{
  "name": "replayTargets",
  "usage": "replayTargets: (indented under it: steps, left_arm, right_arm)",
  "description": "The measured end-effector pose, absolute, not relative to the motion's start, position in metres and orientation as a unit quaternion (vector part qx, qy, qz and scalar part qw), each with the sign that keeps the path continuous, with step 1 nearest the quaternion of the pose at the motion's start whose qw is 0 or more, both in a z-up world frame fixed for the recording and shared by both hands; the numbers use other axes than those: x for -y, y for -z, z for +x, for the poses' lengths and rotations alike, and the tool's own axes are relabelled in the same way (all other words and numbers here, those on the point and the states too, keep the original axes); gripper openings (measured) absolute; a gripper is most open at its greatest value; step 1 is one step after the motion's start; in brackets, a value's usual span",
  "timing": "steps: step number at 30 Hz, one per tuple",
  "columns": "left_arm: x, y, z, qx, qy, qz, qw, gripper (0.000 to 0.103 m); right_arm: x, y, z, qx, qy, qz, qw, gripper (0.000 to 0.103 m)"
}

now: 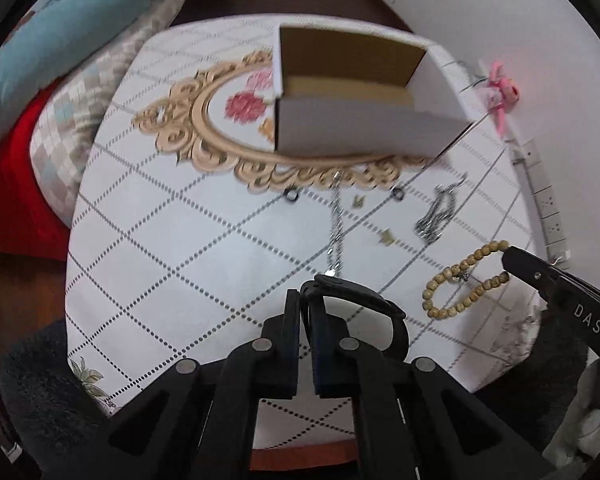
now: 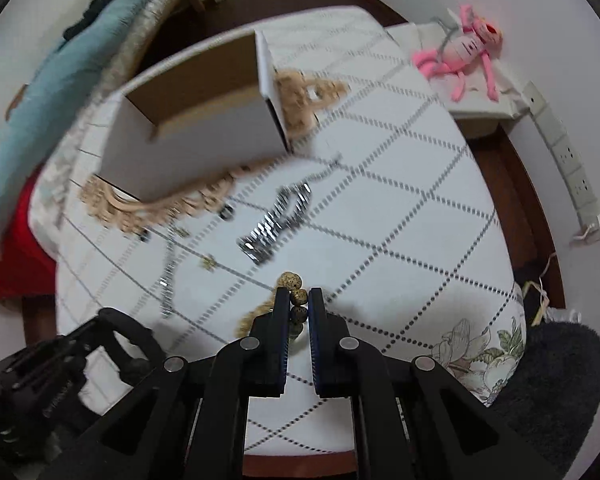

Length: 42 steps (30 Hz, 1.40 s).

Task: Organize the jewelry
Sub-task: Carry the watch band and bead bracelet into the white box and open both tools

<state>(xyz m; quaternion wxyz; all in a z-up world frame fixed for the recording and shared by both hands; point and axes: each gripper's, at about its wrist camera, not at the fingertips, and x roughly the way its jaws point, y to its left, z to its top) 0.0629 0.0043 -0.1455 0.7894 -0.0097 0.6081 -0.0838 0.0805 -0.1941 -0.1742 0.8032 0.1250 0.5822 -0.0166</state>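
My left gripper [image 1: 305, 292] is shut on a black band [image 1: 364, 300], a loop that curves right of the fingers above the table. My right gripper [image 2: 299, 298] is shut on a wooden bead bracelet [image 2: 298, 297]; in the left wrist view the bracelet [image 1: 466, 280] hangs from the right gripper [image 1: 508, 258] just over the tablecloth. An open cardboard box [image 1: 352, 92] stands at the table's far side, also in the right wrist view [image 2: 196, 136]. On the cloth lie a silver chain bracelet [image 2: 274, 222], a thin necklace [image 1: 336, 224], two dark rings [image 1: 291, 196] and small gold earrings [image 1: 387, 237].
The round table [image 1: 180, 220] has a white diamond-pattern cloth. A pink plush toy [image 2: 466, 50] lies on a white stand at the far right. A power strip [image 2: 568, 156] runs along the wall. A blue pillow [image 1: 60, 40] and red cloth lie at the left.
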Motion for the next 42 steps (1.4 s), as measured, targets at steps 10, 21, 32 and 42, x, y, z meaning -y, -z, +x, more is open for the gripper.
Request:
replayTargets:
  steps: [10, 21, 32, 42]
  left_arm:
    - [0.02, 0.089, 0.131, -0.561, 0.113, -0.024, 0.819, 0.002]
    - [0.023, 0.082, 0.232, -0.554, 0.102, -0.002, 0.826, 0.002]
    - [0.029, 0.122, 0.29, -0.608, 0.082, 0.002, 0.79, 0.01]
    - [0.017, 0.106, 0.28, -0.569, 0.042, 0.016, 0.821, 0.071]
  right_arm:
    - [0.19, 0.095, 0.113, -0.521, -0.043, 0.117, 0.845, 0.009]
    - [0.171, 0.065, 0.215, -0.512, -0.088, 0.094, 0.849, 0.009]
    - [0.169, 0.119, 0.289, -0.58, -0.103, 0.096, 0.802, 0.01]
    - [0.188, 0.13, 0.282, -0.586, -0.045, 0.051, 0.807, 0.057]
